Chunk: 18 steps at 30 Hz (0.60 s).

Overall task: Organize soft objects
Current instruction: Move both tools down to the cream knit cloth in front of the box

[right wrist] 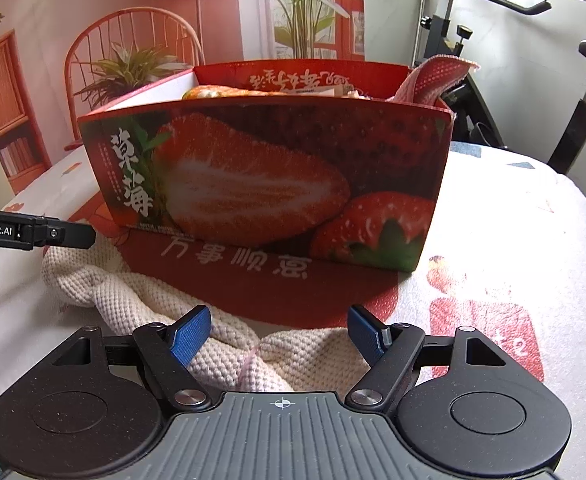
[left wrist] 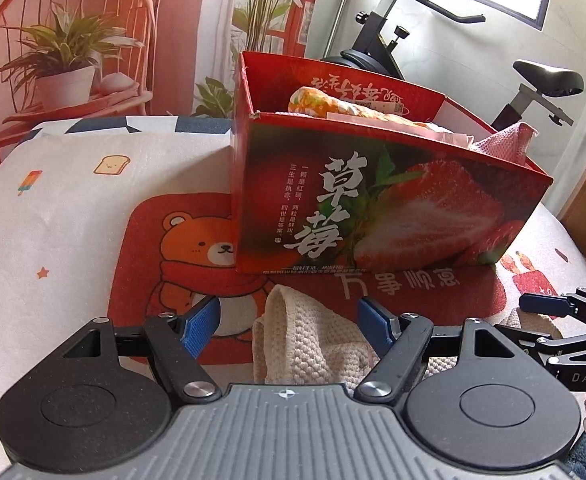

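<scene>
Left wrist view: left gripper (left wrist: 287, 328) spread wide, blue pads (left wrist: 201, 330) apart on either side of a cream knitted cloth (left wrist: 305, 340), gripping nothing. Cloth crumpled on the red bear mat (left wrist: 165, 264), just in front of the strawberry box (left wrist: 373, 200), near end hidden under the gripper body. Long axis roughly away from the camera, toward the box. Box standing directly ahead on the mat, open at the top, its tall printed wall blocking the way forward. Inside: an orange-and-yellow patterned soft item (left wrist: 333, 106) and a pink mesh cloth (left wrist: 505, 142) draped over the right rim. Beyond, a red wire chair with a potted plant (left wrist: 65, 68) to the left, an exercise bike (left wrist: 453, 32) to the right. Part of the right gripper (left wrist: 565, 320) at the right edge.

Right wrist view: right gripper (right wrist: 279, 334) likewise spread wide, closed on nothing. Same cream knitted cloth (right wrist: 165, 308) lying between and in front of its pads (right wrist: 191, 334), long axis slanting from near centre toward far left, coarse waffle-like knit, possibly with a thin pink edge near the middle fold. Tip of the left gripper (right wrist: 53, 234) over the cloth's far left end. Strawberry box (right wrist: 273, 184) close behind, pink mesh cloth (right wrist: 429, 80) hanging over its right corner, printed bedsheet (right wrist: 513, 240) around it.
</scene>
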Available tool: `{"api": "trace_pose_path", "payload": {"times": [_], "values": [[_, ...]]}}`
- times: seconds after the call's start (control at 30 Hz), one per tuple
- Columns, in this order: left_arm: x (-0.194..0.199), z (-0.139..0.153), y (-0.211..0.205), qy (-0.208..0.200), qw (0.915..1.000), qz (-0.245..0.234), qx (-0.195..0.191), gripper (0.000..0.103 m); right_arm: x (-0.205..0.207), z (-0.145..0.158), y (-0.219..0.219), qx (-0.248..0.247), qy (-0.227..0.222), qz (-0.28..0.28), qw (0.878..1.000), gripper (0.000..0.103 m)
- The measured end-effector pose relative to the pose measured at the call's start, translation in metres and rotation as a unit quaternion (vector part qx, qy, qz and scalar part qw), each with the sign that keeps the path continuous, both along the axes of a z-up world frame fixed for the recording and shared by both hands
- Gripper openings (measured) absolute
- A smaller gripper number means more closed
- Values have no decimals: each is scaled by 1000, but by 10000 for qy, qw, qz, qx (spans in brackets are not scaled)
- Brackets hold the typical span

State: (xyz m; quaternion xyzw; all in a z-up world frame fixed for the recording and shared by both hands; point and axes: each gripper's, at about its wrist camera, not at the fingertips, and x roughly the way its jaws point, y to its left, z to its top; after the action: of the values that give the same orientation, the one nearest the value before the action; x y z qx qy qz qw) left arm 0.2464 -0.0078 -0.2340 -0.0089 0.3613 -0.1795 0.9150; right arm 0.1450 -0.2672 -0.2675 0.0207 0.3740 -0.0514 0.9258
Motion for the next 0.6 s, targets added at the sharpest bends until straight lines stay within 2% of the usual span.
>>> {"api": "trace_pose_path", "payload": {"times": [0.17,0.4,0.6], "values": [[-1,-5,-2,58,10000,-71,27,75,-1,-5,0,50,13,-10,10000,72],[-1,-14,-7,196,9996,-219,18,47,0,-8,1,169,40,70,9998,64],[-2,-16,-7,189,9996,-215,-1,45,0,-10,-1,238,10,49,9997,64]]}}
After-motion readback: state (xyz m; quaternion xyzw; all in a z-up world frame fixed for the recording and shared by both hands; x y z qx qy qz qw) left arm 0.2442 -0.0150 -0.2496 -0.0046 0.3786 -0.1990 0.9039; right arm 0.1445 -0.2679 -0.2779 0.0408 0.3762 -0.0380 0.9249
